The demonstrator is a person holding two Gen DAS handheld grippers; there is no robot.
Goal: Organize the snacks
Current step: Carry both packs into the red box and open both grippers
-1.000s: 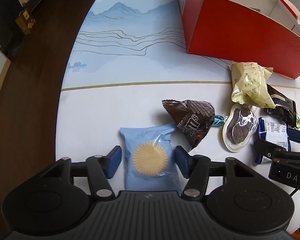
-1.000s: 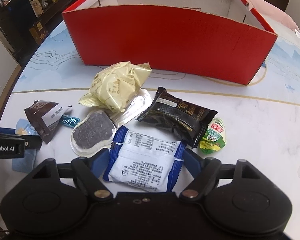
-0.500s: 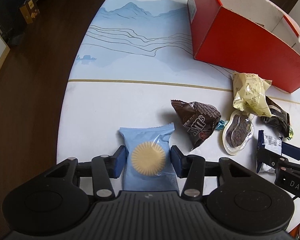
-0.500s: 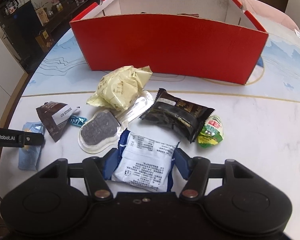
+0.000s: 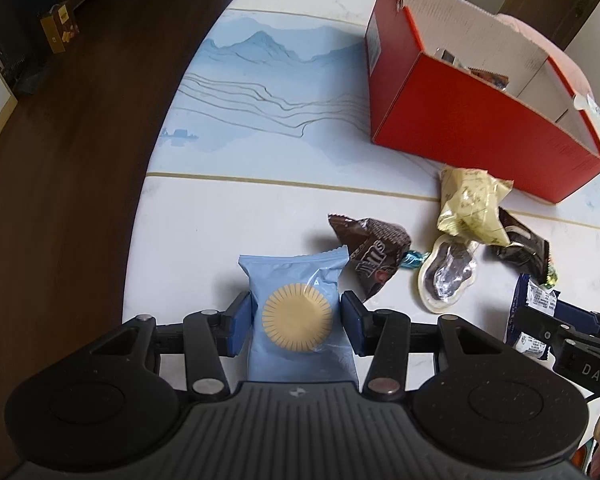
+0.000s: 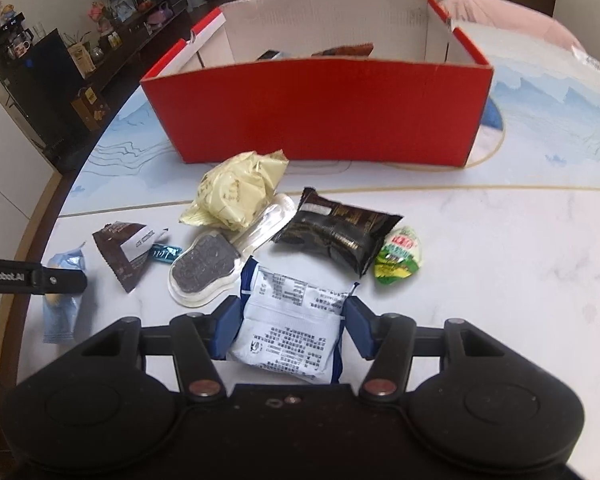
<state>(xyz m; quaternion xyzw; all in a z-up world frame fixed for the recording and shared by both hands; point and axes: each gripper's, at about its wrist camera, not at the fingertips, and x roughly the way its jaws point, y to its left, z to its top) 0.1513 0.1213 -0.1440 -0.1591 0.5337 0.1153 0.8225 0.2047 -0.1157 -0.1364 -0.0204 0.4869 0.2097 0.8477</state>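
a: where's your left claw (image 5: 296, 317) right now?

b: clamped on the light blue packet (image 5: 298, 312), pads pressed against both its sides, the packet sticking out ahead of the fingers over the white table (image 5: 204, 232).

a: and your right claw (image 6: 286, 322)?

b: its jaws are closing on the white and blue packet (image 6: 290, 328), which sits between the pads, both already against its edges.

a: what lies past your right fingertips?

b: just ahead, a clear tray of dark biscuit (image 6: 206, 268) to the left, a black wrapper (image 6: 336, 232) and a green sweet (image 6: 398, 258) to the right. farther on, a pale yellow bag (image 6: 236, 194), then the red box (image 6: 324, 112), open-topped.

a: and beside your left claw?

b: a brown chocolate bag (image 5: 370, 254) just ahead and right.
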